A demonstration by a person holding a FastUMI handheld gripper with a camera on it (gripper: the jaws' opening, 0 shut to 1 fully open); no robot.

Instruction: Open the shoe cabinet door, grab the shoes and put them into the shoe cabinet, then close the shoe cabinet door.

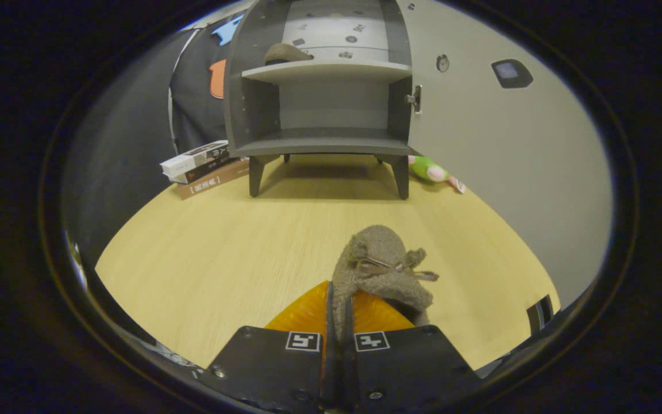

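Holding the fuzzy shoe pinched by its rim in our gripper at lower centre, fingers clamped on it, toe pointing ahead — we see the open shoe cabinet straight beyond, upper centre, lower shelf free.

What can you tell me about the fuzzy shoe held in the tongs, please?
The shoe is a grey-brown, fleecy slipper with a small bow on top. The tongs are shut on the edge of its opening, so it sticks out ahead of them, toe towards the open cabinet, over the wooden table.
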